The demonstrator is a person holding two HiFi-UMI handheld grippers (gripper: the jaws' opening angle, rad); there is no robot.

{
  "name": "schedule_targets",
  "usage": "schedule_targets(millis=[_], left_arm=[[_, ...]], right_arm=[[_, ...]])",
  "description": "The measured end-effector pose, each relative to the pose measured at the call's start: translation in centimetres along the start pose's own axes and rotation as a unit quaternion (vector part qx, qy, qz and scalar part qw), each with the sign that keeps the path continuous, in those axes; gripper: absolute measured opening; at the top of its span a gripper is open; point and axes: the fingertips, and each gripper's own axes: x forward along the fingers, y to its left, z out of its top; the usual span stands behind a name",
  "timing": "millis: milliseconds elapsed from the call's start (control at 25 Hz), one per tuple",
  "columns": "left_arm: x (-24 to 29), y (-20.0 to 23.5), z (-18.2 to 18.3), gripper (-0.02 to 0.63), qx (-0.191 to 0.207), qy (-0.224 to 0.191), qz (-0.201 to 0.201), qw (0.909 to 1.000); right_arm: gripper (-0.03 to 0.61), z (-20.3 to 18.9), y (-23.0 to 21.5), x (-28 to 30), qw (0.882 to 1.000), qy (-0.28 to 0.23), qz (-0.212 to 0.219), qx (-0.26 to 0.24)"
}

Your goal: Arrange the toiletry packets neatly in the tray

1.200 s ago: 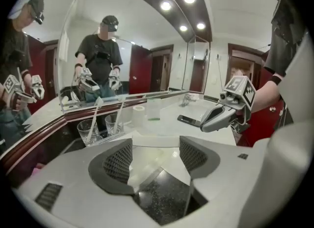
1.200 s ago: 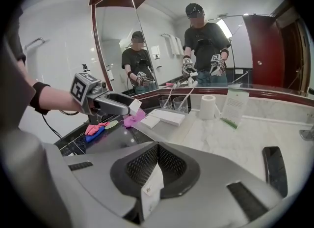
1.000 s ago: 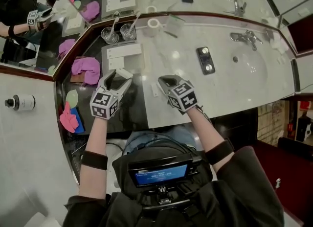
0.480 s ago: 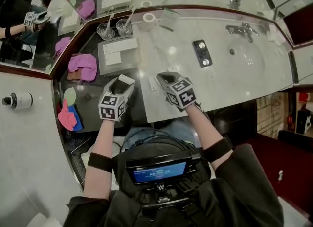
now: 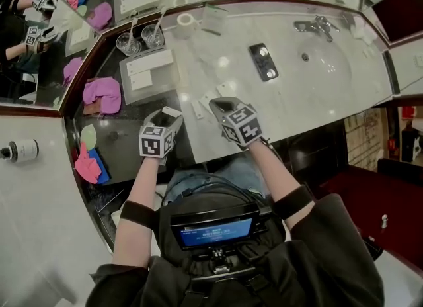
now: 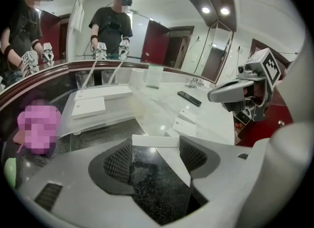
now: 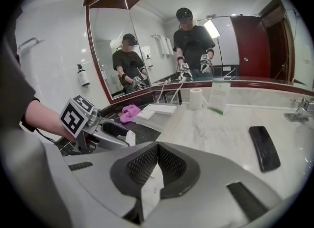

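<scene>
Tray (image 5: 165, 82): clear, shallow, rectangular, on dark counter section beside pale marble counter (image 5: 231, 61); two flat white packets (image 5: 149, 63) lie inside, side by side. Left gripper (image 5: 165, 116) near tray, over dark section, clamping flat white rectangular packet (image 6: 156, 142) crosswise between pads. Right gripper (image 5: 223, 106) over marble, jaws pressed together, empty. Loose white packets (image 5: 198, 109) on marble between grippers.

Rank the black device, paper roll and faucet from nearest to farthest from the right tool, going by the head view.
1. Black device, just up-right of the right tool.
2. Roll, back left on the counter.
3. Faucet, far back right.
</scene>
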Motion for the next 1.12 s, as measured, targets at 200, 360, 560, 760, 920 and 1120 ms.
schedule_targets(millis=[200, 360, 560, 760, 920, 1120], left_arm=[[1.3, -0.3, -1.1, 0.302, 0.001, 0.023, -0.001, 0.9997], [2.2, -0.7, -1.5, 0.302, 0.009, 0.037, -0.005, 0.9992], [3.0, -1.0, -1.8, 0.305, 0.013, 0.048, -0.006, 0.9988], [3.4, -1.1, -2.0, 0.313, 0.025, 0.052, -0.004, 0.9983], [3.5, -1.3, -2.1, 0.348, 0.027, 0.051, -0.005, 0.9983], [3.2, -0.9, -1.7, 0.348, 0.033, 0.04, 0.005, 0.9986]], right_arm=[[0.003, -0.3, -0.8, -1.0, 1.0, 0.001, -0.012, 0.007], [0.003, -0.7, -1.2, -1.5, 1.0, 0.003, -0.016, 0.011], [0.003, -0.9, -1.3, -1.8, 1.0, 0.005, -0.018, 0.017], [0.003, -1.3, -2.0, -1.9, 1.0, 0.003, -0.023, 0.017], [0.003, -1.3, -1.9, -2.0, 1.0, 0.006, -0.022, 0.02], [0.003, -1.4, -1.8, -1.6, 1.0, 0.007, -0.019, 0.019]])
